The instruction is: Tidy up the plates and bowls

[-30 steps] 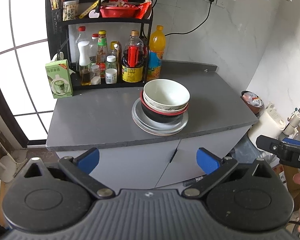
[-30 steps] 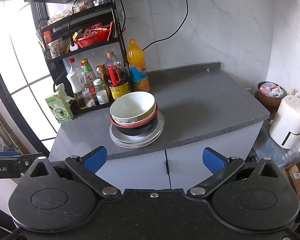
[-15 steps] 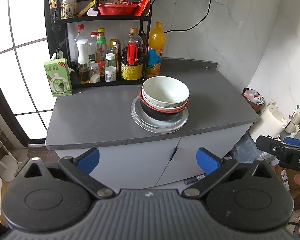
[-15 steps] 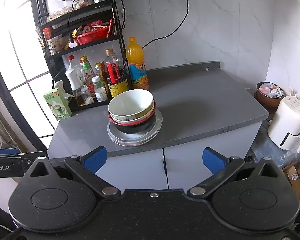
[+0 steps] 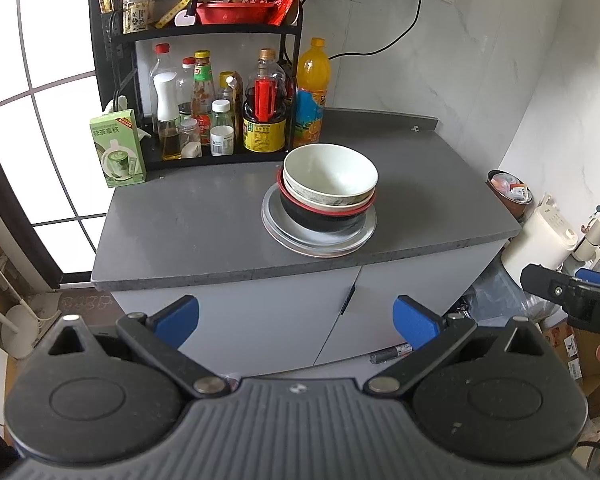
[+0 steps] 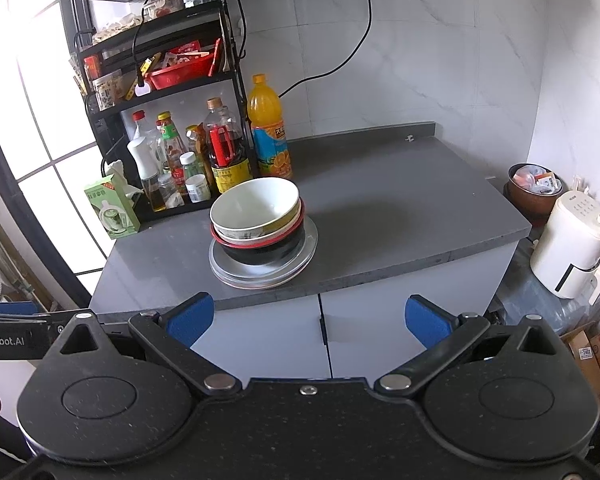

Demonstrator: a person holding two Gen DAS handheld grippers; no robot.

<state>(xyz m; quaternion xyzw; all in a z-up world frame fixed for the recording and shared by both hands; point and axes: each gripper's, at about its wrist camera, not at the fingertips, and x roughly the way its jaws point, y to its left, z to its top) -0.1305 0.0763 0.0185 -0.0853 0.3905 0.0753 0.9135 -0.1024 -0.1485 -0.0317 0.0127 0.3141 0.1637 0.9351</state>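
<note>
The grey counter (image 5: 204, 236) carries a stack near its front edge: plates (image 5: 320, 238) at the bottom, a black bowl with a red rim (image 5: 324, 216) on them, and a white bowl (image 5: 330, 178) nested on top. The stack stands just in front of the bottle rack (image 5: 204, 92). Both the left gripper (image 5: 296, 320) and the right gripper (image 6: 306, 318) hang spread wide and empty, well short of the counter; the stack lies ahead of each, slightly right of the left one and left of the right one, neither clearly nearer.

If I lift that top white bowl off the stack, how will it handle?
The glossy white bowl looks like glazed ceramic, so probably stiff, slippery between gripper pads, and breakable if dropped. It sits nested and slightly tilted in the patterned bowl beneath, so it should lift free, though a sideways push may drag the whole stack across the grey plates.
</note>
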